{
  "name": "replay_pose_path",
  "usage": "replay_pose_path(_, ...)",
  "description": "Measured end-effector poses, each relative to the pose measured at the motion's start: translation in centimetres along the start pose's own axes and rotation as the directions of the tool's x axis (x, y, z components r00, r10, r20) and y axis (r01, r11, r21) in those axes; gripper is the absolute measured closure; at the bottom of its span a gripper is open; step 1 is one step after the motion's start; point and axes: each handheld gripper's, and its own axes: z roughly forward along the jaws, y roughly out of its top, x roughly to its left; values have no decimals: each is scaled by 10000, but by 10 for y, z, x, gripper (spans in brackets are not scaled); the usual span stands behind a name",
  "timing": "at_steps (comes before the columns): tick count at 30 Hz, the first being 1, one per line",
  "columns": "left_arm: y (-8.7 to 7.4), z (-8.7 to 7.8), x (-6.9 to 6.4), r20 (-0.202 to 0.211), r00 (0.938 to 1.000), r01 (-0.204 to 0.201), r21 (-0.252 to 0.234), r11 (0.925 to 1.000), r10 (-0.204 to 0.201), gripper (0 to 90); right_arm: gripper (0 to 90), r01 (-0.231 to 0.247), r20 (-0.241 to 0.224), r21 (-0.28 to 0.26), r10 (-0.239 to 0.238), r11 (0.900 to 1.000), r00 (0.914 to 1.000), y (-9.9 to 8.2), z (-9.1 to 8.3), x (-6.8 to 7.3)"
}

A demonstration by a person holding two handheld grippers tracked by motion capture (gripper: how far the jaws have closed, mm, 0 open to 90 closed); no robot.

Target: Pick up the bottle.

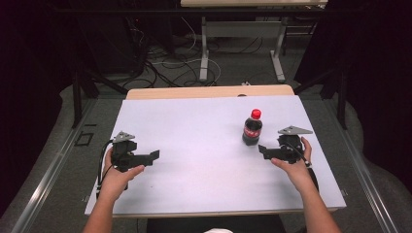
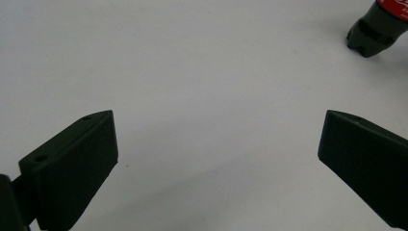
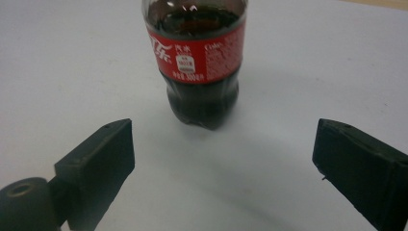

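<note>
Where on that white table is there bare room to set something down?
Between the left gripper and the cola bottle the white table is bare, and so is its far left. It is tighter by the right gripper, just short of the bottle.

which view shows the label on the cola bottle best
The right gripper view: the cola bottle stands upright straight ahead of the open right gripper, its red label facing the camera. The high view shows the whole bottle, small, with its red cap. The left gripper view catches just its base at the top right corner.

Glossy plastic bottle (image 3: pixel 199 67); matt white tabletop (image 1: pixel 194 145), perhaps laminate.
</note>
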Motion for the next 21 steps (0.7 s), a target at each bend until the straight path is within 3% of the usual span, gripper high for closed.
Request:
replay_pose_path(5,3,-2,-7,82,9994,-345,21,9994,345,5,103,252,-19,177,-252,9995,9997,14,20,5)
replay_pose_path(6,3,-2,-9,149,9998,-158,-68,9999,159,5,110,268,-76,116,-267,9996,9996,17,24,6)
replay_pose_path(9,3,-3,-10,210,9991,-380,-3,9993,380,5,129,301,-87,41,-300,9995,9995,22,34,6)
replay_pose_path(12,3,-3,-13,240,9991,-355,2,9994,355,6,152,141,-251,-29,-142,9999,9996,24,44,7)
replay_pose_path(16,2,-2,-12,224,9981,-572,99,9983,569,6,152,338,-245,70,-336,9994,9991,27,57,10)
replay_pose_path(18,1,-1,-12,225,9985,-493,127,9987,490,6,156,368,-285,100,-365,9993,9989,28,62,14)
replay_pose_path(21,1,0,-12,179,9986,-497,239,9985,493,6,197,632,55,132,-632,9979,9980,31,65,17)
